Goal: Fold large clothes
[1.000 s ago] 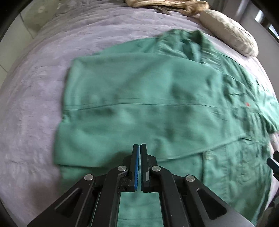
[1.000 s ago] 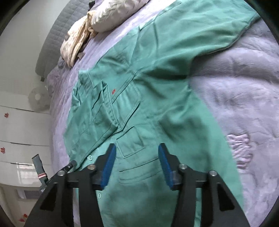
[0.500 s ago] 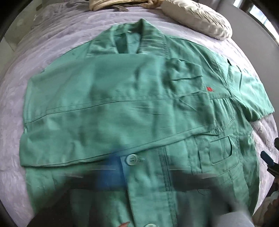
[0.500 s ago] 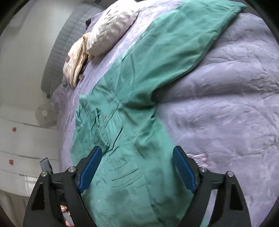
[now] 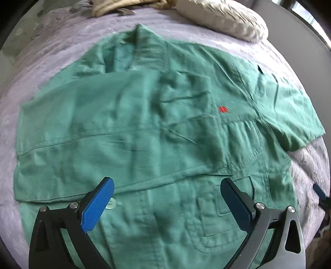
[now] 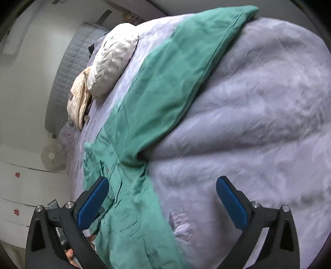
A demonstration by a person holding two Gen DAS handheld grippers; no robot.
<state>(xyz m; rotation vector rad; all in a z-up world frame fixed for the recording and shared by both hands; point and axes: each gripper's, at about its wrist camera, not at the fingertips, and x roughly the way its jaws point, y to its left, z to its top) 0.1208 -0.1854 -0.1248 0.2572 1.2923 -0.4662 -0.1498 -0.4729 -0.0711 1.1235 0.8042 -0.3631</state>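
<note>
Left wrist, crumpled green jacket (image 5: 132, 128), plush bedspread (image 5: 51, 45)

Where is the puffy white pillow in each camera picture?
Left wrist view: the pillow lies at the top, right of centre, beyond the green jacket's collar.
Right wrist view: the pillow lies upper left, beside the jacket's outstretched sleeve.
Shared landmark: the green jacket on the lilac bedspread.

One green shirt (image 5: 128, 132) lies on one bed (image 6: 258, 124), with one pale pillow (image 5: 223, 18) and one crumpled beige cloth (image 6: 79, 101) beside it. The shirt shows one red mark (image 5: 224, 109) and one button (image 5: 111, 203). Two tools are there: one left tool (image 5: 165, 198), one right tool (image 6: 161, 198).
</note>
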